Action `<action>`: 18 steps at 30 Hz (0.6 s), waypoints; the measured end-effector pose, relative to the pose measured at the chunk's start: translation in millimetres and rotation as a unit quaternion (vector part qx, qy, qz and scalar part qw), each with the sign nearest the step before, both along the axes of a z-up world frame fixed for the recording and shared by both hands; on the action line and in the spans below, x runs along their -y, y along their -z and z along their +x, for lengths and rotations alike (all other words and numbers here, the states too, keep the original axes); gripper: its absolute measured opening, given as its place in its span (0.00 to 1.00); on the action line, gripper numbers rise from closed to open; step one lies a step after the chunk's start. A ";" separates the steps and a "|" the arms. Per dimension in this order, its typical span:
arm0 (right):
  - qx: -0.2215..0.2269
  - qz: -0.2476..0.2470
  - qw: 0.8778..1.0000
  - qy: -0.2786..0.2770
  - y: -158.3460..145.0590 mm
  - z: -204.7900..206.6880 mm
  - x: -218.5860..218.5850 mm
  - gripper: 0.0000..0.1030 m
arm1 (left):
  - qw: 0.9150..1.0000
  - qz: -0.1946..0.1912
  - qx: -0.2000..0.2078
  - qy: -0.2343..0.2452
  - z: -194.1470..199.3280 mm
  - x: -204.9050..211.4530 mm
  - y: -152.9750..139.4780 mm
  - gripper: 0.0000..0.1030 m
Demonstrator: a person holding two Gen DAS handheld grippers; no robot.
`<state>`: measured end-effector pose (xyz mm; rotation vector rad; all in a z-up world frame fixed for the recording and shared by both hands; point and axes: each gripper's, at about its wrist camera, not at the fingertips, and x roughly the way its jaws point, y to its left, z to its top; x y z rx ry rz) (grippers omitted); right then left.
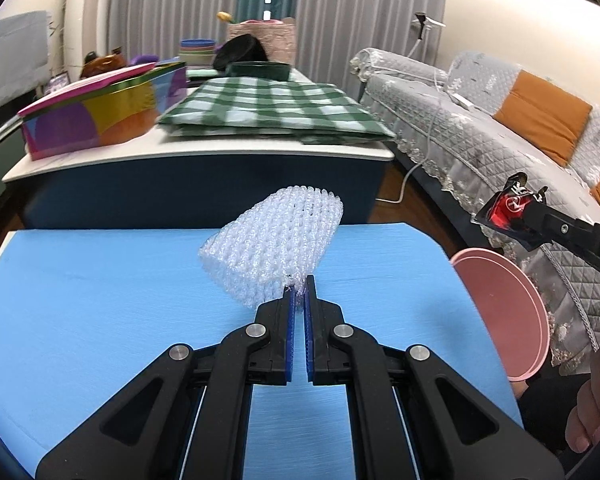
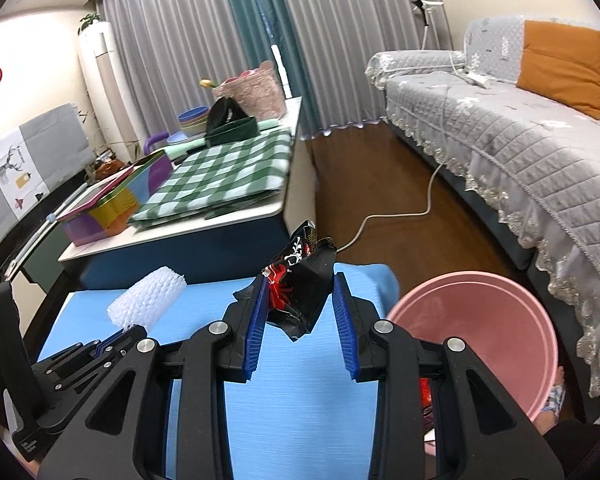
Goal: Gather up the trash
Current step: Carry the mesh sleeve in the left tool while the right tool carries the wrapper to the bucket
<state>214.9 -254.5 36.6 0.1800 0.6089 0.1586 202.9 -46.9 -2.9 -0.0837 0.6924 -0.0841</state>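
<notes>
Left gripper [image 1: 299, 286] clamps a corner of the white foam net [image 1: 274, 244] above the blue table [image 1: 80, 320], near its far edge. Right gripper [image 2: 300, 284] grasps the black-red wrapper [image 2: 302, 284] at the table's right edge, just beside the pink bin [image 2: 480, 340].

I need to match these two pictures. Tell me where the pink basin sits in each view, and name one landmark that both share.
Left wrist view: the pink basin is at the right edge, past the blue table, under the right gripper.
Right wrist view: the basin is lower right, on the floor beside the table.
Shared landmark: the green checked cloth behind.
</notes>
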 end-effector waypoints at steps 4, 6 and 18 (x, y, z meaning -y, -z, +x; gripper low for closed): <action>0.001 -0.004 1.000 0.015 1.0 -0.9 19.1 0.32 | 1.000 -0.001 -0.002 0.016 3.6 18.9 2.7 0.04; 0.001 -0.006 1.000 0.025 2.9 -1.4 30.2 0.32 | 1.000 -0.001 -0.004 0.027 6.9 32.0 5.4 0.04; -0.014 -0.013 0.995 0.094 21.1 -10.4 115.0 0.32 | 0.995 0.003 -0.014 0.096 19.7 118.3 20.9 0.04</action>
